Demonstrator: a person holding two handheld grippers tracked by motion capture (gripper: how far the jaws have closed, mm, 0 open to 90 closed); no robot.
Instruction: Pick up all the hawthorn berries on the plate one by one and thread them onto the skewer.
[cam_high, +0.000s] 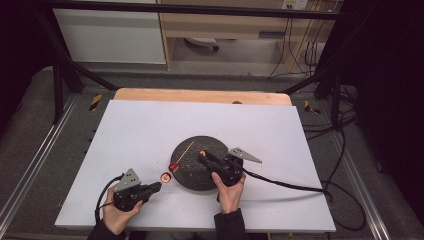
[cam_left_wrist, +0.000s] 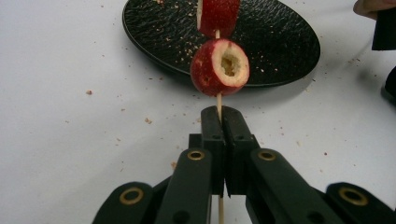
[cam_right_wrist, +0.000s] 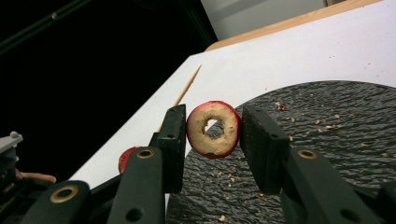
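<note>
A thin wooden skewer (cam_high: 183, 154) slants from the black round plate (cam_high: 207, 179) down to my left gripper (cam_high: 158, 186). That gripper (cam_left_wrist: 219, 114) is shut on the skewer's near end (cam_left_wrist: 218, 100). Two red hollowed fruit pieces are threaded on the skewer: one close to the jaws (cam_left_wrist: 220, 67), one farther up (cam_left_wrist: 218, 16) over the plate's rim (cam_left_wrist: 280, 51). My right gripper (cam_high: 201, 154) hovers over the plate. In the right gripper view, it (cam_right_wrist: 215, 119) is shut on a red-skinned fruit ring (cam_right_wrist: 213, 129) with a hole through its middle, held upright above the plate (cam_right_wrist: 327, 140).
The plate sits on a white board (cam_high: 140, 130) laid over a wooden table (cam_high: 200, 95). Crumbs dot the plate and the board near it (cam_left_wrist: 88, 92). A black cable (cam_high: 290, 186) trails right from the right gripper. Metal frame legs and floor cables surround the table.
</note>
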